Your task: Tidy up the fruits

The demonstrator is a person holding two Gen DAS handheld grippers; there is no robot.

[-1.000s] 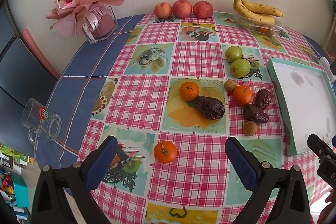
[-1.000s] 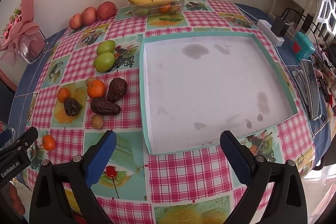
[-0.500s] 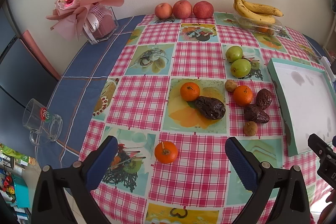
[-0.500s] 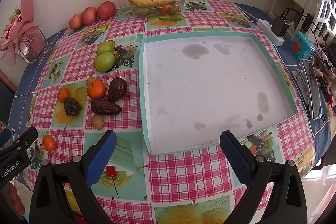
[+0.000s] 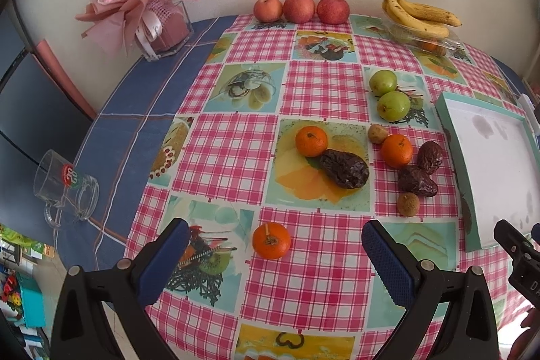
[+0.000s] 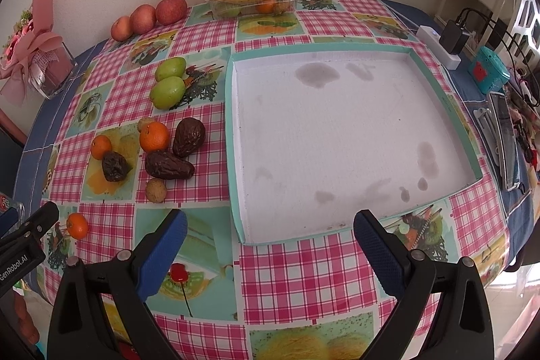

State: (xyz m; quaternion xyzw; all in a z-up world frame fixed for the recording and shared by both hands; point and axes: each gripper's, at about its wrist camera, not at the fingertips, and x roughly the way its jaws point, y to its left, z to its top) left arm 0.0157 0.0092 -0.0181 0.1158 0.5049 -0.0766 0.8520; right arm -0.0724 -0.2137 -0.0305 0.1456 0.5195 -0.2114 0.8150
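The left gripper [image 5: 276, 253] sits at the bottom of its own view, blue-padded fingers [image 5: 388, 262] spread wide with nothing between them. The right gripper [image 6: 270, 242] fills the bottom of its view the same way, jaws wide apart and empty. Each gripper's black body shows at the other view's lower edge.

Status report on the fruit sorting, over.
Both tools open, empty: left tool, right tool. Nearest orange ahead of left tool. Tray holds no fruit. Nothing blocking.
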